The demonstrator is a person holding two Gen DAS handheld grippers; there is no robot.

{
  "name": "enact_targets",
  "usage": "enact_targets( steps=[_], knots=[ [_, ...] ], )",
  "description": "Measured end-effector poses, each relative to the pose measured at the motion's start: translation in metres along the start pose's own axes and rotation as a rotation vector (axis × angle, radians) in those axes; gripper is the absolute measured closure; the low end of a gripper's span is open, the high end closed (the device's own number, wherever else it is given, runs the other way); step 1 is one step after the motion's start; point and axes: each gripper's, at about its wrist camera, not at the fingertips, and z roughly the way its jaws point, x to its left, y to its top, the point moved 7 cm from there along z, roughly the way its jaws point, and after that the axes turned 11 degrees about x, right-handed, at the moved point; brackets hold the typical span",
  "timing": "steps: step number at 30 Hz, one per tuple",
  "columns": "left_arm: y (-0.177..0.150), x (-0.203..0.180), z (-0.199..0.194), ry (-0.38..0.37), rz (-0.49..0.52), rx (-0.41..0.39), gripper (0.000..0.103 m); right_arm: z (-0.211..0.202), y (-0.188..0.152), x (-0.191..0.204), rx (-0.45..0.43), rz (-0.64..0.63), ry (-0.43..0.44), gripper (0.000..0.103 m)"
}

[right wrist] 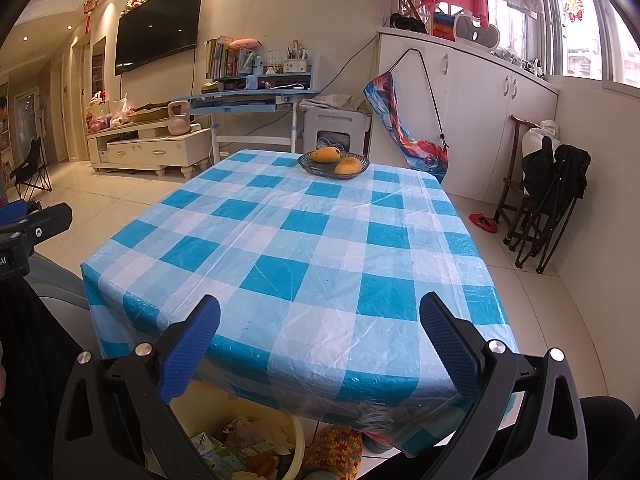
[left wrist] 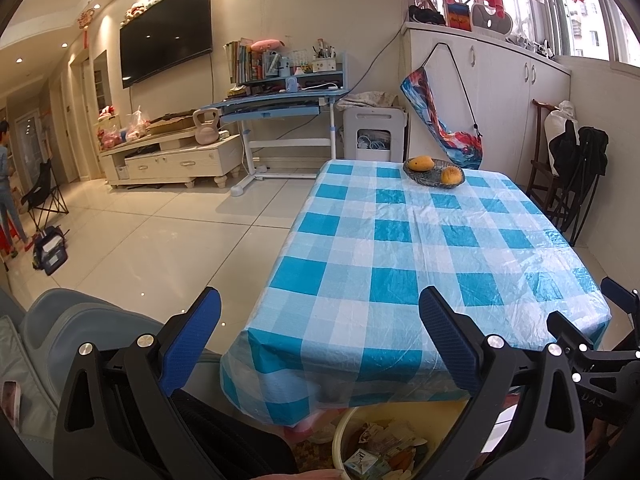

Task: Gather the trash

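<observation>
Mixed paper trash (left wrist: 384, 452) fills a yellow basin (left wrist: 340, 436).

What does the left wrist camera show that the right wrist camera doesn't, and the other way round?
Only the left wrist view shows the dark bag on the floor at far left.

Only the right wrist view shows the red item on the floor by the folded chairs, and the crocheted multicolour piece under the table edge.

Both show the checked tablecloth, the fruit basket, the yellow bin of trash, and an open, empty gripper: left gripper, right gripper.
</observation>
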Motion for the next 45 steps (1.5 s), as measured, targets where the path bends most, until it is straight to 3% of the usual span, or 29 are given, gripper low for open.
enact_targets(
  steps=[25,36,40,45],
  knots=[
    [-0.002,-0.003,0.001,-0.017,0.0,0.011,0.007,0.004,-0.001,0.0,0.009,0.006,-0.001,0.007],
    [0.012,-0.009,-0.009,-0.07,-0.005,0.001,0.007,0.005,0.01,-0.027,0.017,0.028,0.004,0.007],
    [0.029,-0.022,0.006,-0.141,0.034,0.086,0.007,0.012,0.032,-0.047,0.012,-0.005,-0.028,0.007],
    [0.038,-0.017,0.041,-0.134,0.014,0.174,0.007,0.028,0.064,-0.076,-0.001,-0.058,-0.094,0.007]
  ],
)
